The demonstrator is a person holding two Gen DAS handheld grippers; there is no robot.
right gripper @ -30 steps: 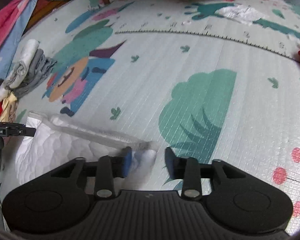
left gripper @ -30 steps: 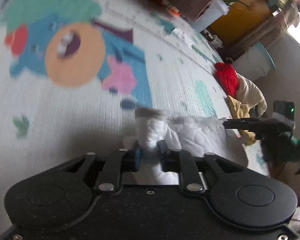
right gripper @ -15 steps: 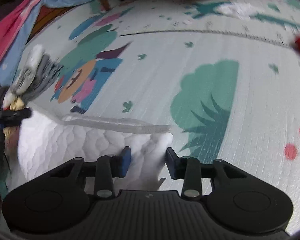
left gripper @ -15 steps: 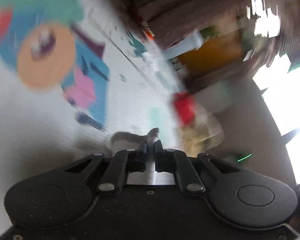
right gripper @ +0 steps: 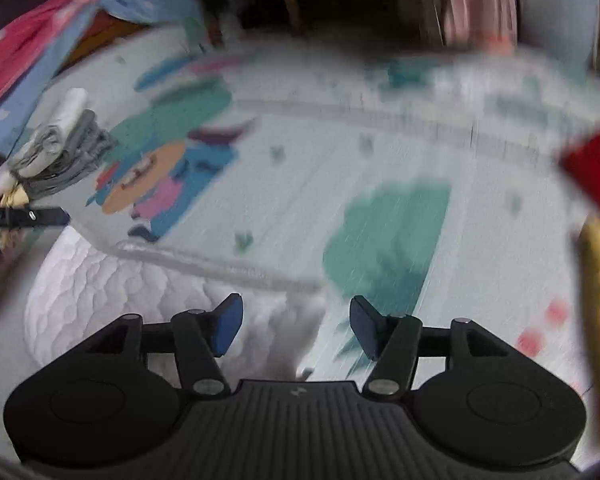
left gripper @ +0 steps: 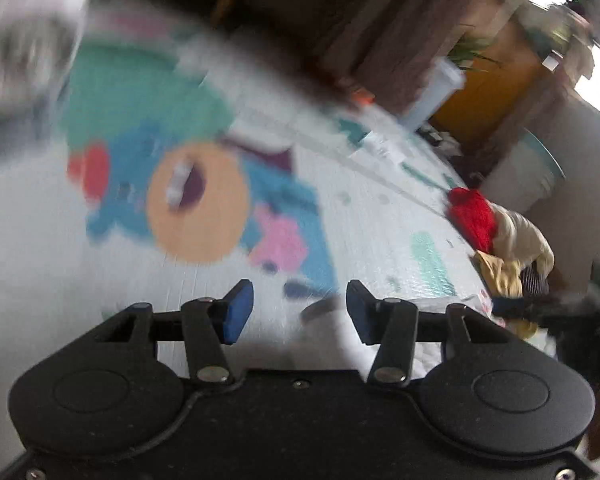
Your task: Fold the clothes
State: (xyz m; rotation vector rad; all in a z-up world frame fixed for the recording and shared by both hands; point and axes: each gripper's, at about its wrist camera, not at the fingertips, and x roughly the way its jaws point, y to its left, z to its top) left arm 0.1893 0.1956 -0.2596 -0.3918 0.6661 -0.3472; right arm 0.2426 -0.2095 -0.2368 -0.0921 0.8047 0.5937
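Note:
A white quilted garment (right gripper: 112,284) lies folded on the patterned play mat (right gripper: 320,152). In the right wrist view it spreads from the left to under my right gripper (right gripper: 296,326), which is open just above its near corner. My left gripper (left gripper: 296,312) is open, with a blurred corner of the white garment (left gripper: 324,328) below and between its fingers. The left gripper's tip (right gripper: 28,216) shows at the garment's far left edge in the right wrist view. The right gripper (left gripper: 540,308) appears dark and blurred at the right of the left wrist view.
A pile of red, cream and yellow clothes (left gripper: 496,236) lies at the mat's right edge. Folded grey and white clothes (right gripper: 56,148) are stacked at the left. A pink and blue blanket (right gripper: 40,48) hangs behind. White tubs (left gripper: 528,172) and wooden furniture stand beyond the mat.
Both grippers have opened and let go of the white garment, which now rests on the mat. Both views are blurred by motion.

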